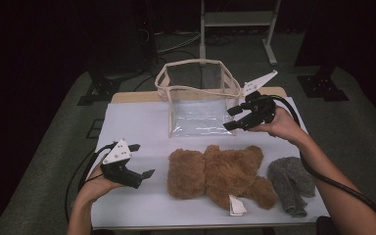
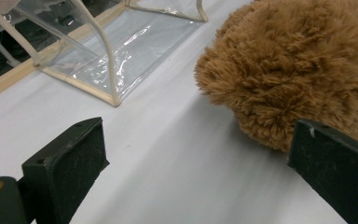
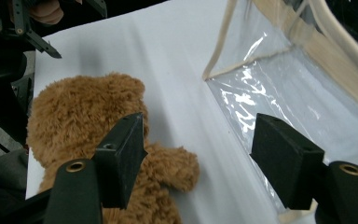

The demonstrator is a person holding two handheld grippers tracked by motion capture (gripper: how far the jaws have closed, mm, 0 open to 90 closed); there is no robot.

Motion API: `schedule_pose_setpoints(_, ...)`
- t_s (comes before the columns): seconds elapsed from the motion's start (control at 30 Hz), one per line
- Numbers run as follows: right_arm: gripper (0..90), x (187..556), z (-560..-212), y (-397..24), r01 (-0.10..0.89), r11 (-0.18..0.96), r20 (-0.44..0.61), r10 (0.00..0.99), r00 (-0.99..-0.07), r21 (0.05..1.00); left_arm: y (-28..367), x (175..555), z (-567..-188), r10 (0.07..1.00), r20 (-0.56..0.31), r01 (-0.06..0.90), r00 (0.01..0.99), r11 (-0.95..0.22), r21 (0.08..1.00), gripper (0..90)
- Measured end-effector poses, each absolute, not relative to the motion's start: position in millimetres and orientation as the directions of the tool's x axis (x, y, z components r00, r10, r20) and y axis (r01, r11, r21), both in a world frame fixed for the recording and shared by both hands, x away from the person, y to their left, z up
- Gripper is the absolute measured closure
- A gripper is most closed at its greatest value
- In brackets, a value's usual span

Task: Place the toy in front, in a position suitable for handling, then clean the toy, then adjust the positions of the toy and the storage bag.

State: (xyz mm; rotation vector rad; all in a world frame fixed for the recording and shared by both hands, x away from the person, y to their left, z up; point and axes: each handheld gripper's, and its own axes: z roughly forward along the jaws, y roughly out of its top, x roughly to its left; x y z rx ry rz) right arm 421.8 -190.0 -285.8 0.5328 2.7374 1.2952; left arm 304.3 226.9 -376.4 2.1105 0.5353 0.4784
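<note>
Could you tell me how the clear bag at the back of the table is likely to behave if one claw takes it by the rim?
The clear bag stands open and upright, so its trim probably gives some stiffness. Its wrinkled, glossy walls suggest thin plastic that would likely buckle. Being empty, it probably lifts lightly and may slide on the white tablecloth.

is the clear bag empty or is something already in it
Empty. The clear bag stands open-topped, and through its walls only the white table cover shows. The teddy bear and grey knit piece lie outside it.
</note>
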Motion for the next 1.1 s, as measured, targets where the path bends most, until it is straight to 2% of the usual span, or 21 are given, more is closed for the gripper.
schedule_pose_setpoints(1.1, 36.5, 444.6, -258.8, -139.7, 0.184, 0.634, 0.046, 0.228, -0.973, 0.751, 234.3, 303.6, -379.2, 0.534, 0.124, 0.217, 0.837, -0.531, 0.819, 3.1)
